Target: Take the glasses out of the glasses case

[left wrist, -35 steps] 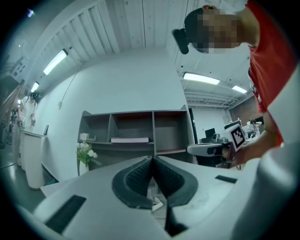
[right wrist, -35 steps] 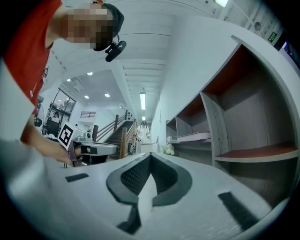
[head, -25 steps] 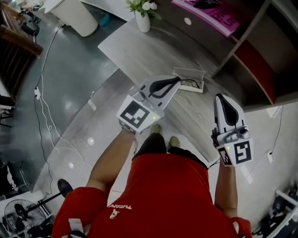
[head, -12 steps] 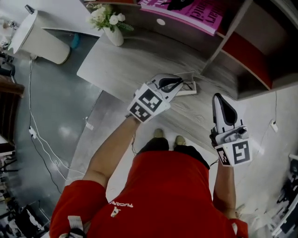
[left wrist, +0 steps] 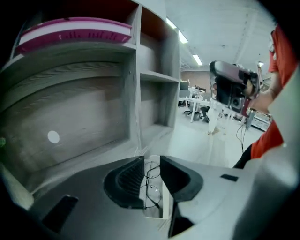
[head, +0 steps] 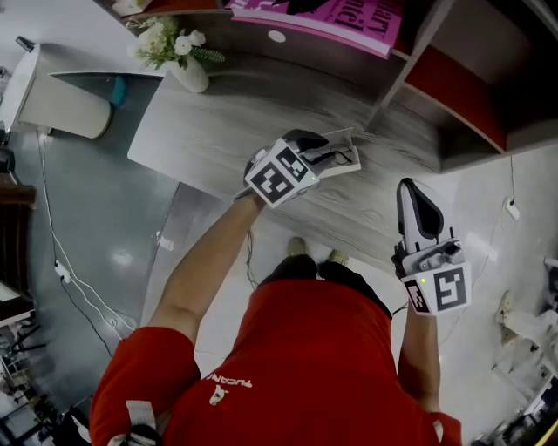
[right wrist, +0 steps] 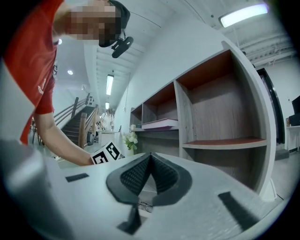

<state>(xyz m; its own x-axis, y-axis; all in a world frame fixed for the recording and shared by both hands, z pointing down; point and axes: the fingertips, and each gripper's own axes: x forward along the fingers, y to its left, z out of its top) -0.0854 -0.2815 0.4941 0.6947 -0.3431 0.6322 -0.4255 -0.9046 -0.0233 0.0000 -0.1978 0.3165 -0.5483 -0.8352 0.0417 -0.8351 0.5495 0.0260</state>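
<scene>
Left forearm reaches forward across the desk's (head: 218, 122) near edge; left gripper (head: 316, 155) is pitched down over the open glasses case (head: 344, 158), which lies toward the desk's right end. Its fingers have just been opening and stand apart; the glasses (left wrist: 152, 185) lie in the case, visible in the gap below, not gripped. Right gripper (head: 414, 187) is held level by the desk's right end, apart from the case; its fingers (right wrist: 161, 173) are closed together on nothing. A flower vase (head: 183, 61) stands at the desk's far-left corner; a pink book (head: 331, 13) lies on the shelf above; the left gripper's body covers part of the case from above.
</scene>
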